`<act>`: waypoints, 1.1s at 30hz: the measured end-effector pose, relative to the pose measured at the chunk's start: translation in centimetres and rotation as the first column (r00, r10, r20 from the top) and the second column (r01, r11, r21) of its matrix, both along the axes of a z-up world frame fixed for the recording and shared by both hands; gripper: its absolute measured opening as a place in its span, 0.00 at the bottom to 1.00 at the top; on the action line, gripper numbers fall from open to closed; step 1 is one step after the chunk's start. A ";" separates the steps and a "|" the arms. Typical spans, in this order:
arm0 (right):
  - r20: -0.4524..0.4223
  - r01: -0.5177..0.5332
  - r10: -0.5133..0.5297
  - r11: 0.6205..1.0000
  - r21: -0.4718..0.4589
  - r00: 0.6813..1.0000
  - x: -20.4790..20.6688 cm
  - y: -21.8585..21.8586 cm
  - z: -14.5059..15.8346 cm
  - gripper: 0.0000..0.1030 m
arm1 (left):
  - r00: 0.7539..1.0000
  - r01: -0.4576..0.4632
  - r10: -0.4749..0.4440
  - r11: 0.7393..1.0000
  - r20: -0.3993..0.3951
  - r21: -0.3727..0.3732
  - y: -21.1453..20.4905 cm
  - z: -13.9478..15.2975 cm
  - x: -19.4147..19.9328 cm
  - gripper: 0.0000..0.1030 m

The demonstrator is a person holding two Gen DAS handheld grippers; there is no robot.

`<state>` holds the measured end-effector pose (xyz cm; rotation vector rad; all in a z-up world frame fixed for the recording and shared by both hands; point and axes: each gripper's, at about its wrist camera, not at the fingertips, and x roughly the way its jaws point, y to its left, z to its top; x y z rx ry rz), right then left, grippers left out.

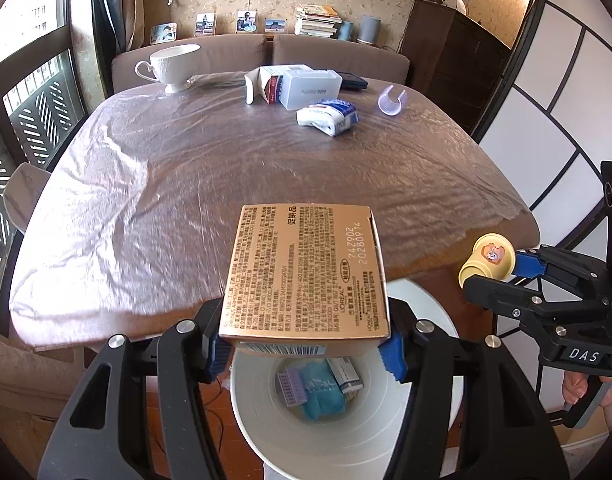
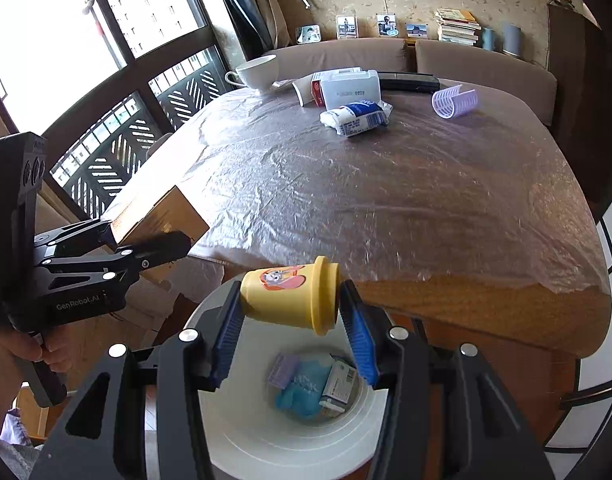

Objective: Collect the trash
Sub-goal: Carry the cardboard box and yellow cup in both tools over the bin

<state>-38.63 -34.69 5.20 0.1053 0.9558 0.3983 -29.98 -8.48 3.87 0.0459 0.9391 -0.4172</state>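
Observation:
My left gripper (image 1: 306, 354) is shut on a gold cardboard box (image 1: 306, 272) printed with small text, held over the open mouth of a white bin (image 1: 346, 432). My right gripper (image 2: 291, 330) is shut on a small yellow tub (image 2: 291, 294) with a cartoon sticker, lying sideways between the blue pads above the same white bin (image 2: 289, 440). In the bin lie a teal packet (image 2: 301, 394), a lilac piece and a small carton. From the left wrist view the yellow tub (image 1: 488, 260) and right gripper (image 1: 518, 270) show at the right; the gold box (image 2: 157, 216) shows left in the right wrist view.
A wooden table (image 1: 265, 160) under clear plastic film holds a white cup (image 1: 171, 64), an open carton (image 1: 265, 84), a translucent box (image 1: 312, 88), a blue-white packet (image 1: 328, 116) and a lilac clip (image 1: 392, 100). A sofa stands behind, a window left.

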 end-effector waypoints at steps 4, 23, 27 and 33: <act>-0.012 -0.008 0.007 1.000 -0.008 1.000 -1.0 0.0 -0.4 0.46 | 1.000 0.005 -0.005 1.000 -0.009 0.011 -0.2 -0.4 -1.1 0.58; -0.071 -0.058 0.056 0.998 -0.036 0.996 -3.7 0.1 -2.9 0.46 | 0.997 0.022 -0.018 0.999 -0.081 0.048 -1.6 -3.5 -3.9 0.58; -0.080 -0.060 0.057 0.997 -0.040 0.995 -3.8 0.1 -3.3 0.46 | 0.996 0.028 -0.022 0.997 -0.091 0.067 -1.9 -4.2 -4.2 0.58; -0.097 -0.061 0.056 0.997 -0.049 0.994 -3.6 0.0 -4.0 0.46 | 0.994 0.037 -0.027 0.995 -0.105 0.092 -2.0 -5.2 -4.5 0.58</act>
